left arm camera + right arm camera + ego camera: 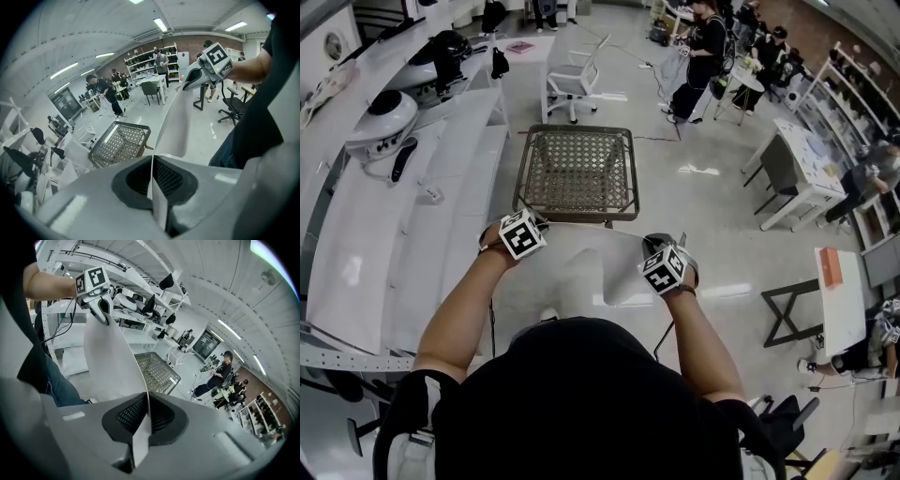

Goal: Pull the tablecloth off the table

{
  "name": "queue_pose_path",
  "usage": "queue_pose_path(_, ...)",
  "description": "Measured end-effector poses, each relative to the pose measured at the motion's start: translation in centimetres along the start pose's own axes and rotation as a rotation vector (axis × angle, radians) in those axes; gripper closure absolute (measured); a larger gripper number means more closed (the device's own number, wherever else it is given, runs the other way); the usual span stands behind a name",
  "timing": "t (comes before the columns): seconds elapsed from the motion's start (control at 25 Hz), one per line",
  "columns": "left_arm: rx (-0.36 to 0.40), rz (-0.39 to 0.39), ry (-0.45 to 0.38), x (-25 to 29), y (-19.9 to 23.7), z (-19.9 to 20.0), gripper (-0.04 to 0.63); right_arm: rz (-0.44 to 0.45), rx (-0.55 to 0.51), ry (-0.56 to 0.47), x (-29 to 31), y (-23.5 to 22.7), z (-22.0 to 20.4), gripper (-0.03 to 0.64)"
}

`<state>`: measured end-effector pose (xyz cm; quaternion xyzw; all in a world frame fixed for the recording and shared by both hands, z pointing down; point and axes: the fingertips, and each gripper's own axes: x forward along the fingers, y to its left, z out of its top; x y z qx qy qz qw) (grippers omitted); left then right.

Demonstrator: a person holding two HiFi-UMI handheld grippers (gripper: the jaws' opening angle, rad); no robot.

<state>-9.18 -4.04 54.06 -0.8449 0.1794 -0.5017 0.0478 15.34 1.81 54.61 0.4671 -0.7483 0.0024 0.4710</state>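
The white tablecloth [581,272] hangs stretched in the air between my two grippers, clear of the table. The table [577,173] is a small square one with a bare woven mesh top, just ahead of me. My left gripper [528,228] is shut on the cloth's left edge, and the cloth [171,126] runs from its jaws [152,180] across to the right gripper [199,77]. My right gripper [664,251] is shut on the other edge; the cloth [112,357] leads from its jaws [146,420] to the left gripper [101,305]. The mesh table [157,371] stands beyond the cloth.
Long white benches [412,206] with helmet-like devices [384,122] line the left. A white chair [572,80] stands behind the table. People [698,56] work at the back. A white desk [839,300] and a black frame [787,314] are at the right.
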Motion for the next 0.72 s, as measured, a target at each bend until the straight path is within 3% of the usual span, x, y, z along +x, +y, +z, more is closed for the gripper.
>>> queue_pose_path(0.72,0.015,-0.066,0.01,1.2,-2.0,0.4,0.592,0.001,0.043,0.023,0.1,0.3,-2.0,0.584)
